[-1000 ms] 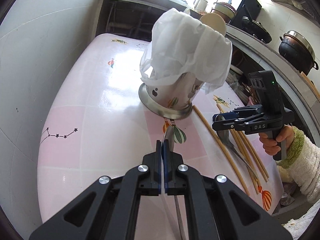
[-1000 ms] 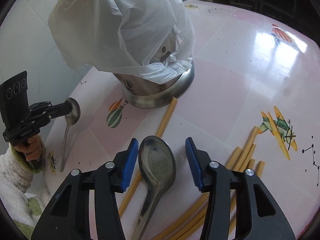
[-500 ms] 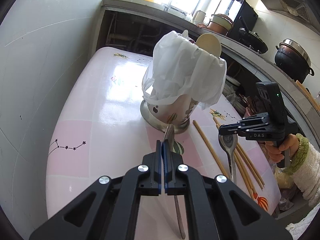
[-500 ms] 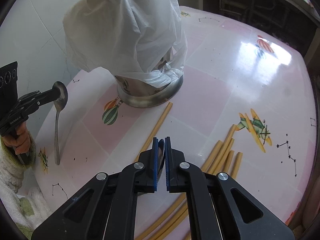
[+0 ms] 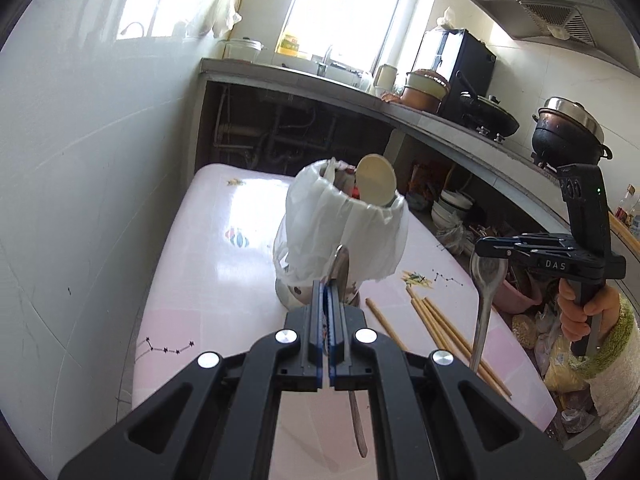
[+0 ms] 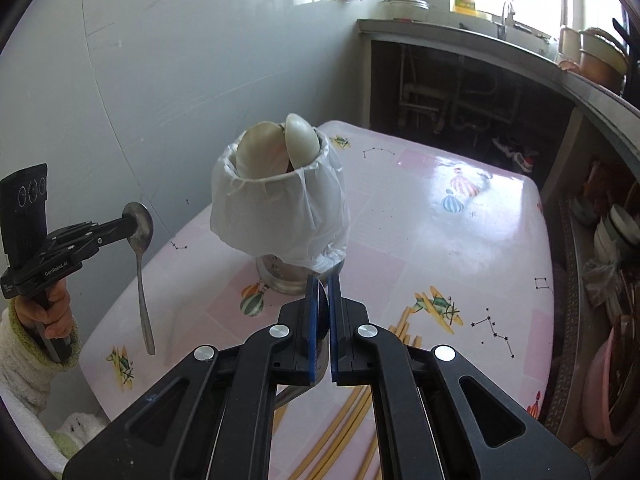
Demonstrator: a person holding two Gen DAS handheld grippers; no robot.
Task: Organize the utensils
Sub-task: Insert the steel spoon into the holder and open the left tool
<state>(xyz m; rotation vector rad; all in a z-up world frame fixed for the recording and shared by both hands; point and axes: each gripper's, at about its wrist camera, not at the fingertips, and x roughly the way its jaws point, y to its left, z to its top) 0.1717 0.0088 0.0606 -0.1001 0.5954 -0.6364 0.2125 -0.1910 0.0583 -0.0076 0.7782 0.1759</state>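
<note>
A steel utensil holder (image 5: 344,236) (image 6: 280,216) lined with a white plastic bag stands on the pink table (image 5: 208,264) and holds pale ladles. My left gripper (image 5: 329,288) is shut on a metal spoon (image 5: 340,270) by its bowl, raised in front of the holder; it also shows in the right wrist view (image 6: 138,240), handle hanging down. My right gripper (image 6: 322,292) is shut on a second metal spoon (image 6: 320,320), also seen in the left wrist view (image 5: 484,288), lifted above the table. Several bamboo chopsticks (image 5: 436,324) (image 6: 344,428) lie on the table.
A white wall (image 5: 80,200) borders the table's left side. A concrete counter (image 5: 440,120) with pots, a wok and a kettle runs behind. Bowls and bags crowd the shelf below the counter (image 6: 612,232) at the right.
Both grippers have risen well above the table, each lifting its spoon. The right gripper, open around its spoon a second ago, shut on it and picked it up.
</note>
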